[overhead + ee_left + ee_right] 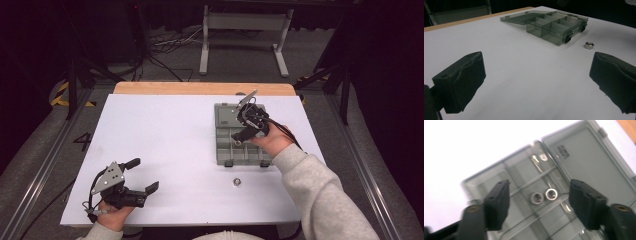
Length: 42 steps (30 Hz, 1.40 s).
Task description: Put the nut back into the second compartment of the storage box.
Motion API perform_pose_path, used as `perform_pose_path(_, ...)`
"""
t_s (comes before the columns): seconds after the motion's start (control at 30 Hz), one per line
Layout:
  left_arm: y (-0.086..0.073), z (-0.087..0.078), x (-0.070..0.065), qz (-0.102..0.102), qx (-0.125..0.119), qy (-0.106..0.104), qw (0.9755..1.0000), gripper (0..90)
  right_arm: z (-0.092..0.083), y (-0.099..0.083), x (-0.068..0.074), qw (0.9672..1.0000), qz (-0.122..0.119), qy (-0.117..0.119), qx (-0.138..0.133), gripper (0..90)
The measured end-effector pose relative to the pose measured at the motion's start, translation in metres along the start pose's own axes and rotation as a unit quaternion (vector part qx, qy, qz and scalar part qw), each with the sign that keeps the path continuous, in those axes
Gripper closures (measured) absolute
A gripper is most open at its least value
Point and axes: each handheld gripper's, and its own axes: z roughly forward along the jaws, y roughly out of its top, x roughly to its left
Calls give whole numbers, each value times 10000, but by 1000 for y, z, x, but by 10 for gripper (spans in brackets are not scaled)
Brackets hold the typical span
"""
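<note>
A grey see-through compartment box (225,150) lies on the right half of the white table, its lid (226,114) folded back flat. My right gripper (240,136) hangs over the box, pointing down into it. In the right gripper view its jaws (539,205) stand open above one compartment, where two silver nuts (536,197) (552,194) lie side by side; nothing is between the pads. A third nut (237,181) rests on the table just in front of the box. My left gripper (144,175) sits open and empty at the front left, facing the box (554,25) and the loose nut (589,45).
The white table surface (165,140) has a wooden strip (200,88) along its far edge. Metal rails run down both sides of the table. Beyond it stand a white frame (245,35) and floor cables. A grey sleeve (320,195) reaches in from the bottom right.
</note>
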Motion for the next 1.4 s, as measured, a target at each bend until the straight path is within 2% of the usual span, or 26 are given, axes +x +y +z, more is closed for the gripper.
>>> perform_pose_path(0.1, 0, 0, 0, -50, -16, 4, 10000, 11, -20, -5, 16, 9994, -226, 124, -209, 245)
perform_pose_path(0.17, 0, 0, 0, -34, -14, 12, 10000, 10, -30, -8, 24, 9989, -337, 145, -282, 229)
perform_pose_path(0.2, 0, 0, 0, -34, -14, 12, 10000, 11, -30, -8, 24, 9989, -337, 145, -282, 229)
perform_pose_path(0.23, 0, 0, 0, -12, -5, 15, 10000, 10, -42, -12, 36, 9980, -472, 182, -378, 204)
perform_pose_path(0.27, 0, 0, 0, -12, -5, 15, 10000, 10, -42, -12, 36, 9980, -472, 182, -378, 204)
perform_pose_path(0.33, 0, 0, 0, -21, -4, 15, 10000, 11, -50, -18, 48, 9969, -598, 276, -434, 200)
perform_pose_path(0.4, 0, 0, 0, -31, -2, 16, 10000, 10, -50, -20, 51, 9968, -613, 290, -428, 199)
perform_pose_path(0.47, -1, 0, 0, -37, 0, 18, 10000, 10, -48, -27, 62, 9960, -717, 366, -389, 199)
perform_pose_path(0.67, -1, 1, 0, -41, 2, 28, 10000, 10, -31, -40, 79, 9946, -836, 568, -227, 204)
perform_pose_path(0.83, -1, 0, 0, -15, -11, 24, 10000, 9, -5, -54, 92, 9929, -860, 817, 91, 237)
perform_pose_path(1.0, -1, 0, 0, -56, -25, 32, 10000, 9, 15, -61, 99, 9912, -883, 895, 402, 290)
perform_pose_path(1.17, 0, 0, 0, -48, -39, 28, 10000, 9, 31, -66, 101, 9886, -876, 1037, 651, 399)
perform_pose_path(1.27, 0, 0, -1, -48, -40, 19, 10000, 9, 39, -68, 100, 9873, -908, 1005, 826, 462)
perform_pose_path(1.4, -1, 0, -1, -39, -38, 47, 10000, 9, 45, -68, 97, 9869, -860, 998, 931, 573)
